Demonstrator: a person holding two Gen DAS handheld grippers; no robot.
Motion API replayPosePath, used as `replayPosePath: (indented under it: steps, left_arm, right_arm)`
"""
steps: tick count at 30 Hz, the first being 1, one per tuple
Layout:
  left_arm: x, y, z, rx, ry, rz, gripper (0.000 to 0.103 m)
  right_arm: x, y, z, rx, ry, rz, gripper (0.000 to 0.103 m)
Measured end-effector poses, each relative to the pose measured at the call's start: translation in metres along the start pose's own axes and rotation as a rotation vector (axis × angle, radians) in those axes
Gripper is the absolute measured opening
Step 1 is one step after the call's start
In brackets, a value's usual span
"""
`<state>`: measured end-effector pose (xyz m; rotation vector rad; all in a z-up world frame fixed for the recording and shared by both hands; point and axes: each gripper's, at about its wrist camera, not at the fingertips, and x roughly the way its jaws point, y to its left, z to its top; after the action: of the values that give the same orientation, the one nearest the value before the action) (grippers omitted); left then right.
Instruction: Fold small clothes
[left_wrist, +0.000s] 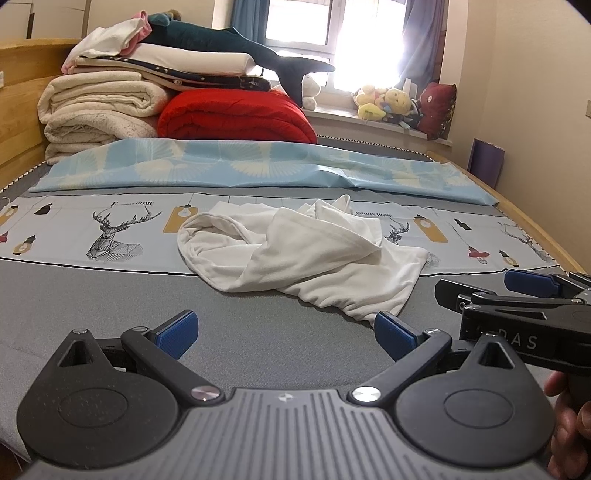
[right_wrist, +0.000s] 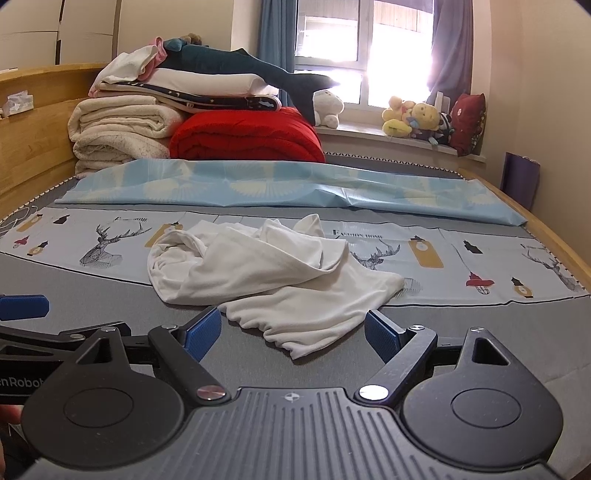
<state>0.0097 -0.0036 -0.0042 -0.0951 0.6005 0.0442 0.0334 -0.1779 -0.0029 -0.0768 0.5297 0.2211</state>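
Observation:
A crumpled white garment (left_wrist: 295, 251) lies on the grey bed surface (left_wrist: 110, 302), partly over a printed deer-pattern sheet (left_wrist: 92, 236). It also shows in the right wrist view (right_wrist: 266, 273). My left gripper (left_wrist: 286, 334) is open and empty, just short of the garment's near edge. My right gripper (right_wrist: 293, 334) is open and empty; the garment's near hem lies between its blue fingertips (right_wrist: 382, 338). The right gripper also shows at the right edge of the left wrist view (left_wrist: 524, 295).
A light-blue patterned sheet (left_wrist: 258, 166) lies beyond the garment. Folded cream blankets (left_wrist: 99, 107), a red quilt (left_wrist: 236, 114) and a plush shark (left_wrist: 240, 44) are stacked at the headboard. Soft toys (left_wrist: 388, 103) sit on the windowsill. The wooden bed frame (left_wrist: 535, 225) runs along the right.

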Motion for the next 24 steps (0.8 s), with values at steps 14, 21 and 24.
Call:
replayPosePath:
  steps: [14,21,24]
  left_arm:
    - [-0.003,0.008,0.005,0.009,-0.002,-0.024,0.045]
    - [0.035,0.021,0.045,0.049,0.099,-0.066,0.015]
    - [0.067,0.027,0.068,0.057,0.083,-0.082,0.015]
  right_arm:
    - [-0.008,-0.005,0.007,0.02,-0.036,-0.009,0.03]
    - [0.003,-0.045,0.052,0.095,-0.089,0.019,0.033]
    - [0.026,-0.058,0.058,0.076,-0.099,0.0,0.037]
